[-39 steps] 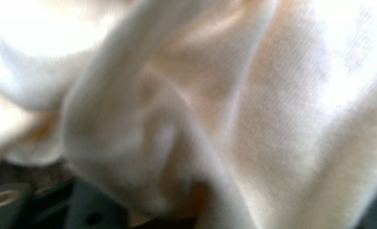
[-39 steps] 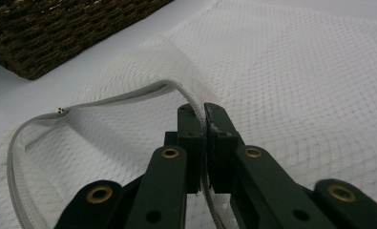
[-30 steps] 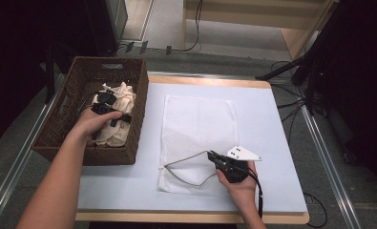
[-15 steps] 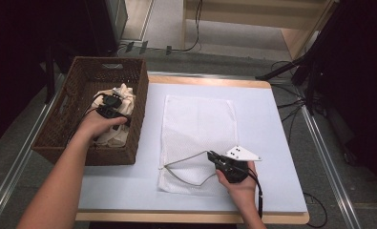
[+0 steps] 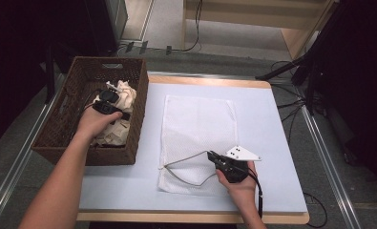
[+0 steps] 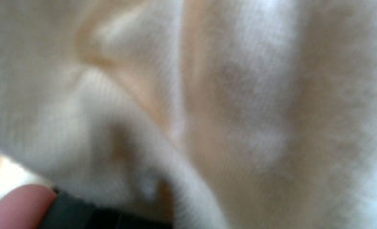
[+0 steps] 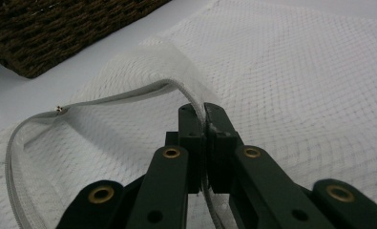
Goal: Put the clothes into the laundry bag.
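The left gripper [image 5: 110, 109] sits at the left of the high view, down in the brown wicker basket [image 5: 81, 81]. Its jaws have just been closing on the cream cloth [image 5: 121, 98] heaped in the basket. In the left gripper view, soft cream folds press right up against the camera, blurred. A fingertip and a dark edge of the gripper show at the bottom left. Whether the pads already pinch the fabric cannot be told from these pictures.

The right gripper [image 5: 214, 156] rests at the lower middle of the high view, on the near part of the white mesh laundry bag [image 5: 200, 119]. Its jaws are clamped on the bag's zipper edge [image 7: 129, 93] and hold that edge lifted. In the right gripper view, the edge arches up and away to the left, so the bag's mouth [image 5: 188, 167] gapes.

The relation that matters: the cloth lies to the upper left of the bag's mouth, with the basket wall between them. The mouth faces left, toward the basket. The bag's long axis runs from the near edge of the pale blue table [image 5: 272, 143] toward the far edge. The left hand is much nearer the cloth, and would likely carry it right and toward the bottom of the frame to reach the opening.
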Tool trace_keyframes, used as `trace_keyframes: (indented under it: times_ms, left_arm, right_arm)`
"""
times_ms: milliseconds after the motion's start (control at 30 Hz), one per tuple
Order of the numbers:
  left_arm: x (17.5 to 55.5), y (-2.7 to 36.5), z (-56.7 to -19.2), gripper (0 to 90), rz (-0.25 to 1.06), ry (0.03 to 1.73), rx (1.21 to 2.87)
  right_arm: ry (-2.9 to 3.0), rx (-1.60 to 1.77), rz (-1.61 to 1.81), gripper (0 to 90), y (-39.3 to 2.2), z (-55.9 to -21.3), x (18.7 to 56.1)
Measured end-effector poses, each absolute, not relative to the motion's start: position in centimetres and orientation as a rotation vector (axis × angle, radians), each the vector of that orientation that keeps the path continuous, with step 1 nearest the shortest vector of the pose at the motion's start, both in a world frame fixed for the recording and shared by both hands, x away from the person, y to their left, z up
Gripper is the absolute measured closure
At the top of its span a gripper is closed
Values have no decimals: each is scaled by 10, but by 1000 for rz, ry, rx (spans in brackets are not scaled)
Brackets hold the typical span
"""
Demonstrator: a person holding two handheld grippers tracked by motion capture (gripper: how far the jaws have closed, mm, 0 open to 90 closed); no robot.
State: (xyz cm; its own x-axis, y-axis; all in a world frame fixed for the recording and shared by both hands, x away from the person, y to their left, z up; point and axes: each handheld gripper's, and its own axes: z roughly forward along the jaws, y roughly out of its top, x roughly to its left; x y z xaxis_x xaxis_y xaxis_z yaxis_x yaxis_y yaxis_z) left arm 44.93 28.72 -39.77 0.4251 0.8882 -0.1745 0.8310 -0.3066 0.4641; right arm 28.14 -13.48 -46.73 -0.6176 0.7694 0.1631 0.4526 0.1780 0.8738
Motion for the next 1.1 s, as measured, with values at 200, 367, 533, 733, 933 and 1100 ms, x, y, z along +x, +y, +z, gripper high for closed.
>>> trace_keyframes:
  times_ms: [200,367,533,733,933,1100]
  left_arm:
    - [440,288,-384,760,215,1369,2104]
    - [433,293,-372,760,266,1314,2018]
    - [425,294,-359,761,265,1251,1925]
    - [407,276,-340,764,307,1162,1892]
    - [393,247,-311,765,224,1041,1885]
    - [377,205,-311,765,123,920,1951]
  right_arm:
    - [2149,1162,1421,887,-134,-467,282]
    - [2149,1161,1423,887,-135,-467,282]
    - [2150,1161,1421,887,-135,-467,283]
    - [2149,1165,1424,887,-135,-467,283]
    - [2150,1158,1424,887,-135,-467,283]
    - [2147,1161,1425,887,-136,-467,283]
